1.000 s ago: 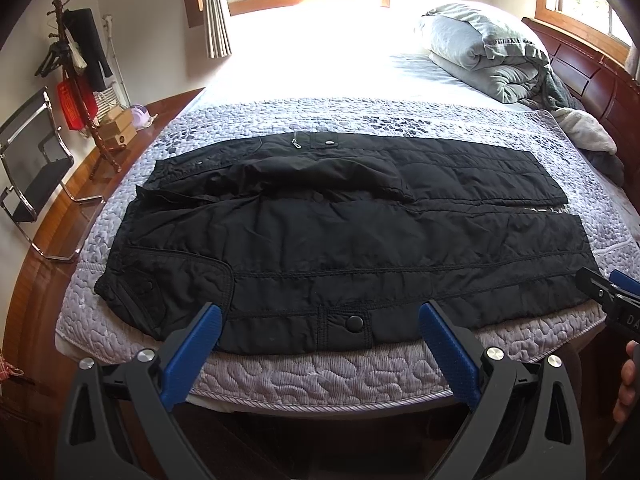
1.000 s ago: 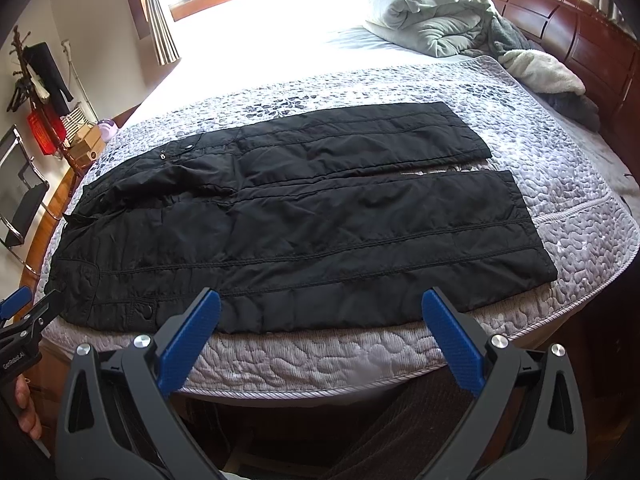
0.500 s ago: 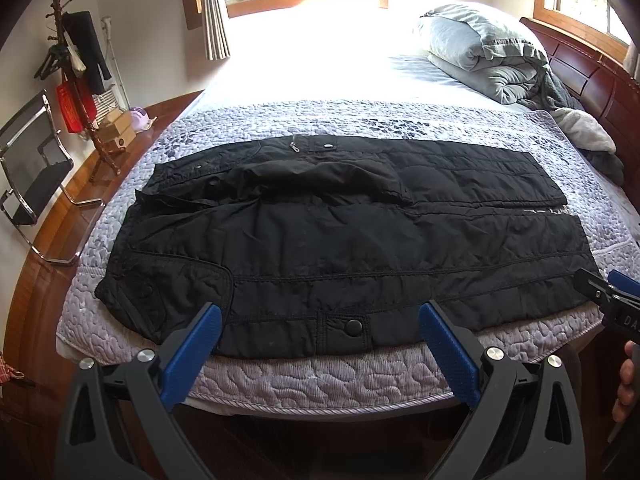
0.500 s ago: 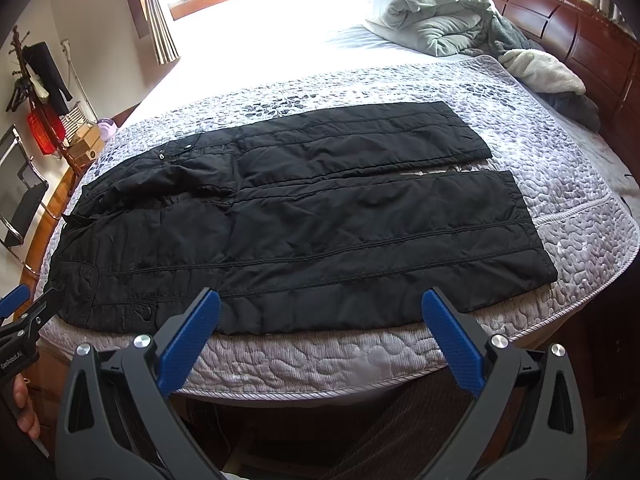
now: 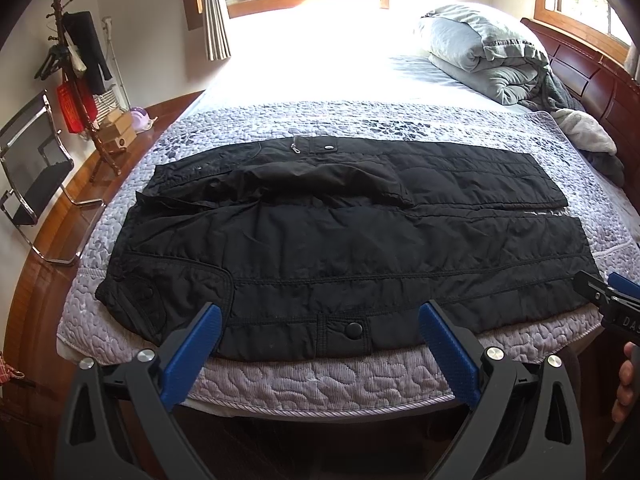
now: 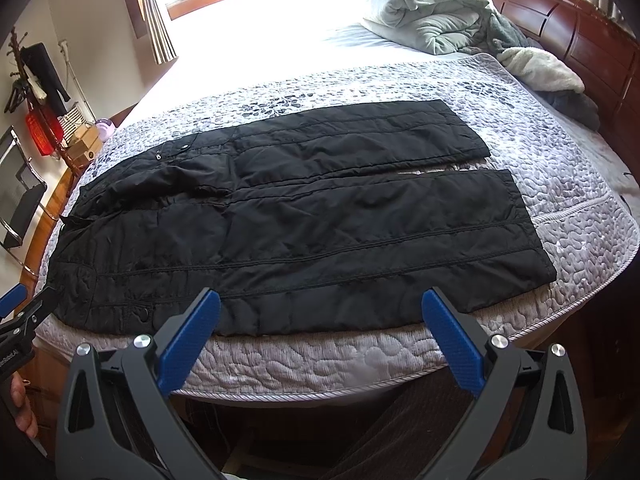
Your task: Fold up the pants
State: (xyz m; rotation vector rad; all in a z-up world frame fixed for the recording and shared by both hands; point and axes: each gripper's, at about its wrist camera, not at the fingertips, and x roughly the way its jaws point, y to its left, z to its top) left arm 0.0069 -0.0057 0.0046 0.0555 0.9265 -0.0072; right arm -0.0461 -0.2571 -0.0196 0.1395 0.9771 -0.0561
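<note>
— Both grippers hang short of the bed edge with nothing in them: the left gripper has its blue pads spread wide over the waist end, and the right gripper is spread just as wide over the near leg. Where do the pants lie?

— The pants are flat on the quilted bedspread, across the foot of the bed, waist toward the left, cuffs toward the right, the near leg close to the mattress edge.

— How would you expect them to handle?

— Padded and stitched in channels, so I judge them soft but bulky — light enough for two pinches, yet springy, likely to puff open at a fold. The shell looks smooth and may slip between pads. The waist is rumpled where the fly flap lies turned over.

— So where to take hold?

— I'd pinch the near waistband corner with the left and the near cuff with the right, catching both layers at the hem, where the stitching gives purchase.

— And the count?

— One pair of pants, two legs lying side by side with a thin gap between them toward the cuffs, two grippers. At least two snap buttons show on the left view; I cannot tell if there are more.
</note>
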